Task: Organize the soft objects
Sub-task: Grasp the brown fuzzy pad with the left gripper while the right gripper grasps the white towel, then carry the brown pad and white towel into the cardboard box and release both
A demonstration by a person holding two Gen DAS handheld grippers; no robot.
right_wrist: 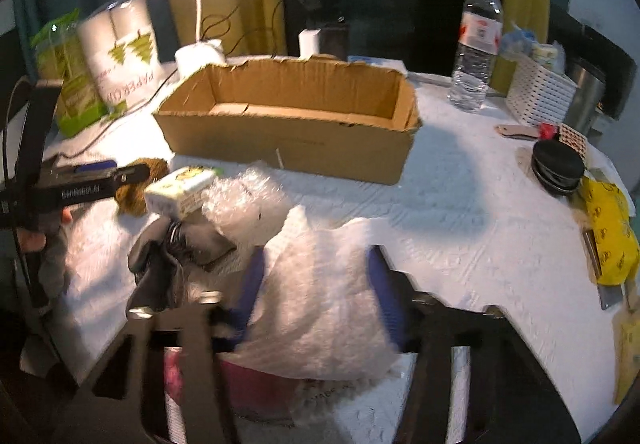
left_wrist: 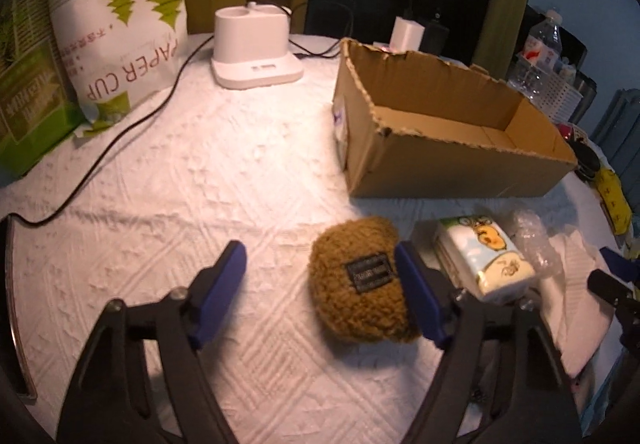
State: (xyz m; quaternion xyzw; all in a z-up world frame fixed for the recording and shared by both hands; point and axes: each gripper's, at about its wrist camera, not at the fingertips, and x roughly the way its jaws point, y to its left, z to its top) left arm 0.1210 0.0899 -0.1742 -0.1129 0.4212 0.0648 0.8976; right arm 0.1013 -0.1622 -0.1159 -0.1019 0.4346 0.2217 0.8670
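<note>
In the left wrist view, the left gripper [left_wrist: 320, 284] sits low in the frame with its blue-padded jaws spread wide and nothing between them. Its right finger touches or overlaps the edge of a brown fuzzy pouch [left_wrist: 360, 280] with a dark sewn label, which lies on the white textured tablecloth [left_wrist: 200, 164] at lower centre. Just right of the pouch lies a pack of tissues [left_wrist: 484, 256] with a cartoon print, and beside that a crumple of clear bubble wrap [left_wrist: 534, 240]. An open cardboard box [left_wrist: 440, 148] with torn edges stands at centre right, empty as far as can be seen. At upper left lean a bag of paper cups [left_wrist: 120, 24] and a green package [left_wrist: 28, 104]; a white lamp base [left_wrist: 254, 44] stands at top centre with a black cable [left_wrist: 120, 136] trailing across the cloth.

In the right wrist view, the right gripper [right_wrist: 316, 284] sits at lower centre, and a sheet of white bubble wrap [right_wrist: 320, 304] lies between its blue pads; the blur leaves it unclear whether the jaws press on it. A grey cloth item [right_wrist: 176, 248] lies just left of it. The cardboard box [right_wrist: 288, 124] stands at upper centre, a water bottle [right_wrist: 478, 44] at upper right, a white perforated basket [right_wrist: 540, 92] beside it, and a yellow bag [right_wrist: 608, 228] at the right edge.
</note>
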